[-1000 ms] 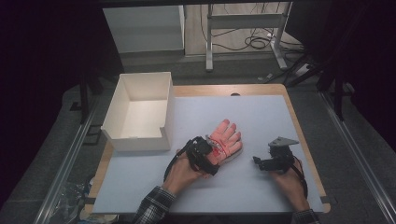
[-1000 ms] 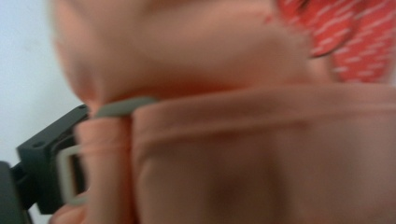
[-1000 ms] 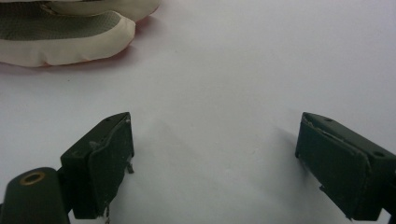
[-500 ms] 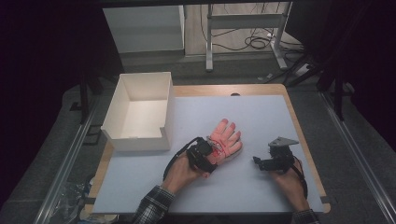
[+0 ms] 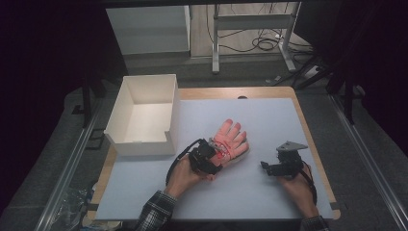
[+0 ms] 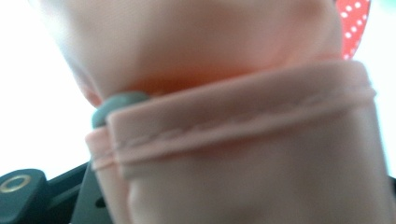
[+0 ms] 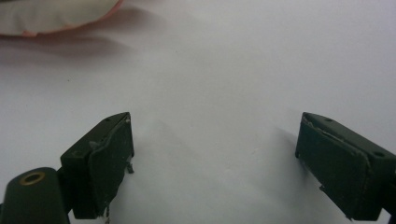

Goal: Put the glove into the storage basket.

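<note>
A pink glove [image 5: 232,138] with a red dotted patch lies flat in the middle of the white mat, fingers pointing away from me. My left gripper [image 5: 215,161] sits at its wrist end. Its jaws have just been closing, and they are now shut on the glove's cuff. In the left gripper view the hemmed cuff [image 6: 243,154] sits right in front of the camera and hides the jaws. My right gripper [image 5: 266,168] rests on the mat to the glove's right with its jaws wide apart and nothing between them [image 7: 215,158]. The glove's edge [image 7: 46,16] shows far off in the right gripper view.
An open white box [image 5: 144,115] stands at the mat's back left corner, about a hand's width from the glove. The mat [image 5: 274,115] covers a wooden table whose edge [image 5: 317,159] runs close to the right hand. Desk legs and cables lie on the floor beyond.
The left gripper has edged in over the glove's cuff and its jaws have shut on it. The right gripper and the glove have stayed where they were.
</note>
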`<act>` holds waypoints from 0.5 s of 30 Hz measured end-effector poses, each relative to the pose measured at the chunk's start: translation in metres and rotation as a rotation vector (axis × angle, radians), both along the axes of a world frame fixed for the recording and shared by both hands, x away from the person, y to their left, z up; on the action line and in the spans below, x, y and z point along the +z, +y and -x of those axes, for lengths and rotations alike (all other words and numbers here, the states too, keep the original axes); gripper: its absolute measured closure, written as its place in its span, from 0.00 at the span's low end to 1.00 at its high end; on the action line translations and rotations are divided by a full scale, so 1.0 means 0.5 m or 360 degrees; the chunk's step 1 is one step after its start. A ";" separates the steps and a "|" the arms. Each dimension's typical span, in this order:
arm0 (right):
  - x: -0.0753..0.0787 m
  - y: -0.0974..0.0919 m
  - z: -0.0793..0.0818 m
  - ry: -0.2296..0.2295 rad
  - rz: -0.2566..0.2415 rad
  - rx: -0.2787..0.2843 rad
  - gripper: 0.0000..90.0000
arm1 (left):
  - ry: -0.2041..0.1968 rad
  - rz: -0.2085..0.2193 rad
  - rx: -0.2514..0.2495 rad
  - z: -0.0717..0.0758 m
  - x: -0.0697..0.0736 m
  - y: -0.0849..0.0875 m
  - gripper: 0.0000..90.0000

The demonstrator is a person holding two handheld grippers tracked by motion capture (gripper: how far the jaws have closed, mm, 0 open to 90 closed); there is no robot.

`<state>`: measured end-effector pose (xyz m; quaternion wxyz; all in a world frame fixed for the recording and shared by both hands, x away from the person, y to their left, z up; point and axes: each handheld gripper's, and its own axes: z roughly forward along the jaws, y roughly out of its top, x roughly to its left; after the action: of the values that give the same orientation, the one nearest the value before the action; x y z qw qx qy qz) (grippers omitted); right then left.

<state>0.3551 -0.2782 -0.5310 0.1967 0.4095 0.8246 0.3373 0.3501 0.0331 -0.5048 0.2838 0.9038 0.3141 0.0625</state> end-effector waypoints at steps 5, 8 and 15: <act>0.000 0.000 0.000 -0.0001 0.0002 0.0001 0.13 | -0.0018 0.0013 0.0014 -0.008 0.014 -0.001 0.52; 0.000 0.000 0.000 -0.0002 0.0002 0.0001 0.13 | -0.0029 0.0026 0.0034 -0.013 0.030 -0.001 0.52; 0.000 0.000 0.000 0.0000 0.0001 -0.0001 0.13 | -0.0044 0.0047 0.0079 -0.030 0.075 0.009 0.52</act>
<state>0.3549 -0.2783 -0.5310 0.1969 0.4097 0.8245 0.3370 0.3653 0.0373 -0.4671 0.2999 0.8905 0.3333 0.0773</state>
